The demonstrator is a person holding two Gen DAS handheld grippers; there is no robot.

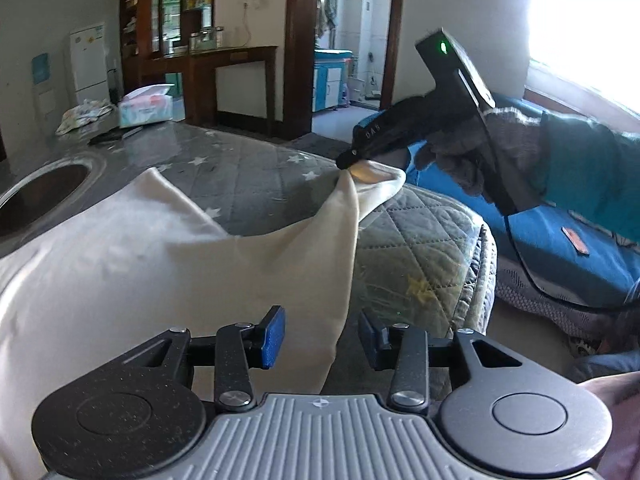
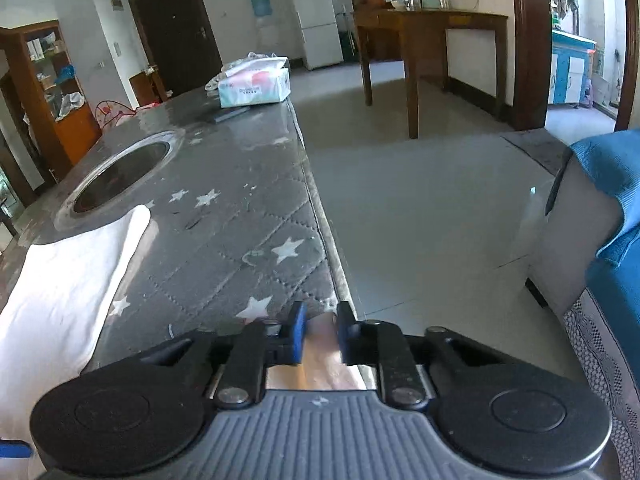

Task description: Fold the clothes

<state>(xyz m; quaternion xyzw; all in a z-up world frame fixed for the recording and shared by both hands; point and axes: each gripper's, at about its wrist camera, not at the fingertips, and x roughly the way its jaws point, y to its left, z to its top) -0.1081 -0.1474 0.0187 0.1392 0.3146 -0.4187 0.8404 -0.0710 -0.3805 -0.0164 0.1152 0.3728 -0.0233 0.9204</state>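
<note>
A cream-white garment (image 1: 132, 264) lies on the grey star-print quilted table cover (image 1: 256, 184). In the left wrist view my left gripper (image 1: 322, 338) is open, its blue pads either side of the garment's near edge, gripping nothing. The right gripper (image 1: 346, 162), held by a gloved hand, is shut on a far corner of the garment and lifts it above the table's right edge. In the right wrist view the right gripper (image 2: 320, 336) has cloth (image 2: 322, 356) between its pads; the rest of the garment (image 2: 68, 276) lies to the left.
A round hole (image 2: 120, 176) is set in the table top. A tissue box (image 2: 256, 86) and a dark flat object (image 2: 232, 115) lie at the far end. A blue sofa (image 1: 560, 248) stands to the right. A wooden side table (image 2: 432, 40) stands across the floor.
</note>
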